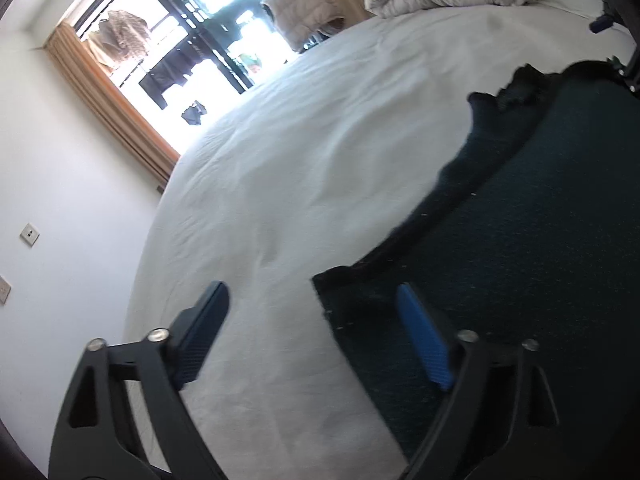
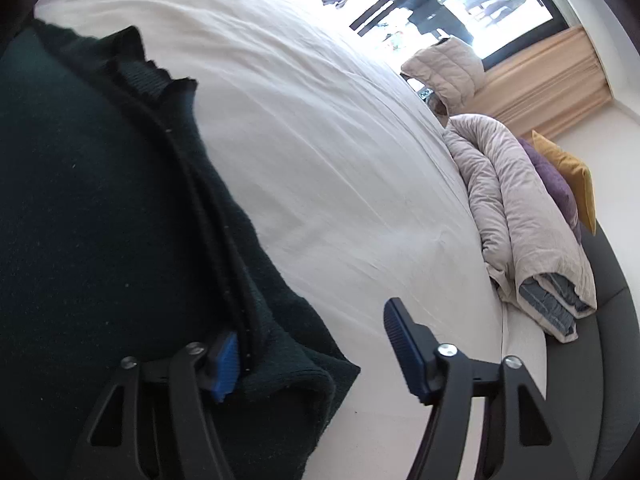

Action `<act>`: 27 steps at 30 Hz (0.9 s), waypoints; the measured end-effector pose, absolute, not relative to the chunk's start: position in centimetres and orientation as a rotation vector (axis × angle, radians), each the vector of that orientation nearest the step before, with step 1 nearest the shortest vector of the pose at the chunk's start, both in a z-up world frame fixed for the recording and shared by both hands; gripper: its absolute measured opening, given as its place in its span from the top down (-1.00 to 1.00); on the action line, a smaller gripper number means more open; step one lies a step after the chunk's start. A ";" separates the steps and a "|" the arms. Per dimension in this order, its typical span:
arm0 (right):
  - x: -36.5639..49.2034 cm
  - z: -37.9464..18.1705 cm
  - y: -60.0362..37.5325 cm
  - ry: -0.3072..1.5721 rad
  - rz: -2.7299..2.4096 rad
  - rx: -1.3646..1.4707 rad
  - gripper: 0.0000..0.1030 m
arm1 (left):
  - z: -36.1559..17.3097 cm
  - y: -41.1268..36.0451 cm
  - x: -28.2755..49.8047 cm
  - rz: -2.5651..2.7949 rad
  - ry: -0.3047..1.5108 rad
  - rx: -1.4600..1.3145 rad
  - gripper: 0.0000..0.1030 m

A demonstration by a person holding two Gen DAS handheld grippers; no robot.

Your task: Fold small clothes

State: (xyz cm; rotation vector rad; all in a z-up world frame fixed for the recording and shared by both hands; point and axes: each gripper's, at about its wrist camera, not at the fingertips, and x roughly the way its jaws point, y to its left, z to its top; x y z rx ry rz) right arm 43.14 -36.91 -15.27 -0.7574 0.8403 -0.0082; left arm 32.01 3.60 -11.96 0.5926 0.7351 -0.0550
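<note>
A dark green knitted garment (image 1: pixel 540 220) lies spread flat on the white bed sheet (image 1: pixel 300 160). My left gripper (image 1: pixel 312 296) is open just above the sheet. Its right finger (image 1: pixel 424 340) is over the garment's near corner and its left finger (image 1: pixel 204 328) is over bare sheet. In the right wrist view the same garment (image 2: pixel 100 180) fills the left side, with a ribbed edge running up it. My right gripper (image 2: pixel 310 320) is open, straddling the garment's folded edge. Its left finger (image 2: pixel 224 364) is partly hidden by a fold and its right finger (image 2: pixel 404 344) is over the sheet (image 2: pixel 340 140).
A folded beige duvet (image 2: pixel 520 208) lies along the bed's far side, with a purple pillow (image 2: pixel 552 176) and a yellow pillow (image 2: pixel 568 164) behind it. A padded beige jacket (image 2: pixel 444 68) sits by the bright window (image 1: pixel 180 40). White wall with sockets (image 1: pixel 30 234) lies left.
</note>
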 end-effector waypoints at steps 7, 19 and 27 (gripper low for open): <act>43.1 -12.0 -41.6 0.860 -0.137 -0.454 -0.82 | -9.1 6.9 31.7 0.052 0.741 0.489 -0.87; 40.4 -9.6 -46.6 0.905 -0.111 -0.035 -0.75 | -8.9 0.4 27.9 -0.054 0.751 0.345 -0.87; 33.6 -13.2 -49.1 1.013 0.040 0.313 -0.21 | -10.5 6.4 24.7 -0.101 0.861 0.008 -0.86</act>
